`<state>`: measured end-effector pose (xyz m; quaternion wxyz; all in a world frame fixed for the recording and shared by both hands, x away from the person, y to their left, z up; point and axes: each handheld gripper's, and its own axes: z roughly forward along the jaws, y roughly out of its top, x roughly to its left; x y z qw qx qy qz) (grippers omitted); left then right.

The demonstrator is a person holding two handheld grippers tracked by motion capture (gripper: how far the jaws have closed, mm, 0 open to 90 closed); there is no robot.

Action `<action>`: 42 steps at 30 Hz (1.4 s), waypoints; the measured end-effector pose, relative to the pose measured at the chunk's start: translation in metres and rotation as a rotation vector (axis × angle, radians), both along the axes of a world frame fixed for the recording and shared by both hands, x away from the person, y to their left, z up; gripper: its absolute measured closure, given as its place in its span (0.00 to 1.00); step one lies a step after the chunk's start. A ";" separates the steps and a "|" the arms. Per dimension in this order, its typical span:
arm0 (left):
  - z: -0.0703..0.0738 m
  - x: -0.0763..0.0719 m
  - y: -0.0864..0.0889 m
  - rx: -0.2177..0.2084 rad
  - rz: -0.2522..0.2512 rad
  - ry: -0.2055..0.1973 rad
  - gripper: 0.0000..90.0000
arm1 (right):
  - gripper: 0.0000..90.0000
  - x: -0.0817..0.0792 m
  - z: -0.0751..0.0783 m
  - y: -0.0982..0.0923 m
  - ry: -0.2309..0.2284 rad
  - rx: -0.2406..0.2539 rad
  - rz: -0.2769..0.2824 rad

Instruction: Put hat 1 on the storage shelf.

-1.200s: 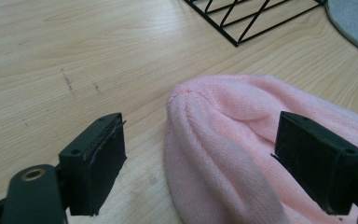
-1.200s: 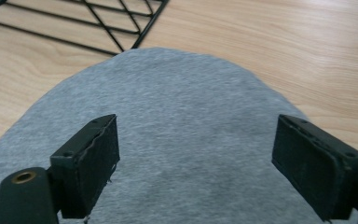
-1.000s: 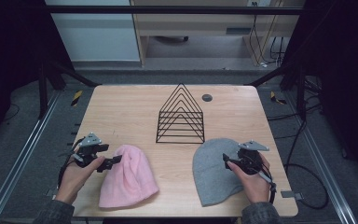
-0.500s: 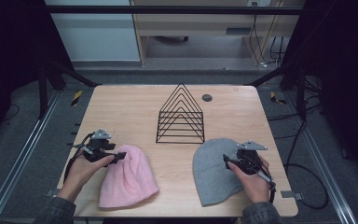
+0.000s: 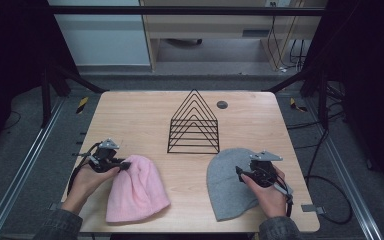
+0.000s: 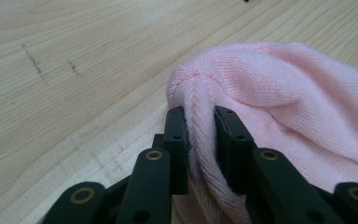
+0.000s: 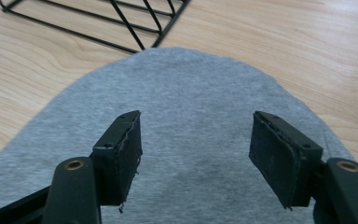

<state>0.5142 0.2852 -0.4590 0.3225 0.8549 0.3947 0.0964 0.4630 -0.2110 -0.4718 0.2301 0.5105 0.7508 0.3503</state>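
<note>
Pinch is the news on my left side: my left gripper now has its jaws pressed onto a raised fold at the crown of the pink hat, where a second ago it sat a little farther out toward the table's left edge, short of the knit. In the left gripper view the ridge of pink wool stands up between the two black jaws, squeezed narrow, and the rest of the hat lies slack on the wooden table behind it. So I judge the grasp made, and the hat ready to be lifted or dragged.

My right gripper has not shifted in that time. It hovers over the grey hat with its jaws spread wide, the flat grey cloth showing plainly between them, and nothing caught. Whether the tips touch the cloth I cannot tell.

Both hats lie flat at the near part of the table, the pink one to the left, the grey one to the right, well apart. The black wire rack stands between and beyond them, its base just past the grey hat's rounded end. Judging by this, the left side is a step ahead, and the right still needs to come down and close before both hats can move.
</note>
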 end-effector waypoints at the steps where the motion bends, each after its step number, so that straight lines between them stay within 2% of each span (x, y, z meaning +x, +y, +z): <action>1: 0.001 -0.001 0.000 -0.008 0.008 -0.006 0.86 | 0.38 -0.002 0.001 0.002 -0.008 0.006 0.010; 4: 0.007 -0.005 0.001 -0.023 0.017 -0.038 0.86 | 0.38 -0.002 0.002 0.005 -0.011 0.009 0.021; 5: 0.011 -0.008 0.000 -0.026 0.013 -0.060 0.87 | 0.37 -0.003 0.003 0.009 -0.015 0.010 0.031; 7: 0.013 -0.010 0.000 -0.027 0.008 -0.069 0.87 | 0.36 -0.003 0.003 0.010 -0.018 0.007 0.039; 12: 0.027 -0.026 0.001 -0.047 -0.005 -0.130 0.88 | 0.34 -0.003 0.004 0.014 -0.024 0.012 0.051; 15: 0.031 -0.031 0.001 -0.045 -0.007 -0.150 0.88 | 0.33 -0.004 0.004 0.013 -0.026 0.009 0.052; 17: 0.037 -0.037 -0.001 -0.065 -0.013 -0.171 0.88 | 0.33 -0.004 0.004 0.013 -0.025 0.008 0.054; 20: 0.041 -0.040 -0.002 -0.076 -0.014 -0.177 0.88 | 0.34 -0.006 0.005 0.014 -0.030 0.013 0.053; 22: 0.049 -0.044 -0.007 -0.084 -0.026 -0.196 0.89 | 0.36 -0.008 0.007 0.018 -0.037 0.008 0.070; 24: 0.054 -0.045 -0.012 -0.087 -0.038 -0.203 0.89 | 0.40 -0.010 0.010 0.023 -0.068 0.004 0.088; 26: 0.056 -0.045 -0.015 -0.084 -0.046 -0.204 0.89 | 0.42 -0.011 0.011 0.025 -0.075 0.001 0.093; 28: 0.060 -0.044 -0.020 -0.077 -0.062 -0.207 0.89 | 0.45 -0.014 0.018 0.038 -0.102 -0.007 0.138; 30: 0.066 -0.044 -0.024 -0.083 -0.072 -0.208 0.89 | 0.46 -0.014 0.020 0.042 -0.112 -0.008 0.152; 33: 0.076 -0.042 -0.030 -0.088 -0.083 -0.217 0.89 | 0.48 -0.017 0.031 0.059 -0.134 0.005 0.199; 34: 0.080 -0.041 -0.032 -0.089 -0.088 -0.223 0.89 | 0.49 -0.019 0.038 0.073 -0.150 -0.003 0.245; 36: 0.094 -0.040 -0.038 -0.081 -0.089 -0.256 0.89 | 0.50 -0.021 0.045 0.085 -0.153 -0.006 0.282; 37: 0.094 -0.040 -0.038 -0.081 -0.089 -0.256 0.89 | 0.50 -0.021 0.045 0.085 -0.153 -0.006 0.282; 42: 0.119 -0.040 -0.046 -0.071 -0.095 -0.301 0.89 | 0.51 -0.026 0.063 0.117 -0.166 0.011 0.376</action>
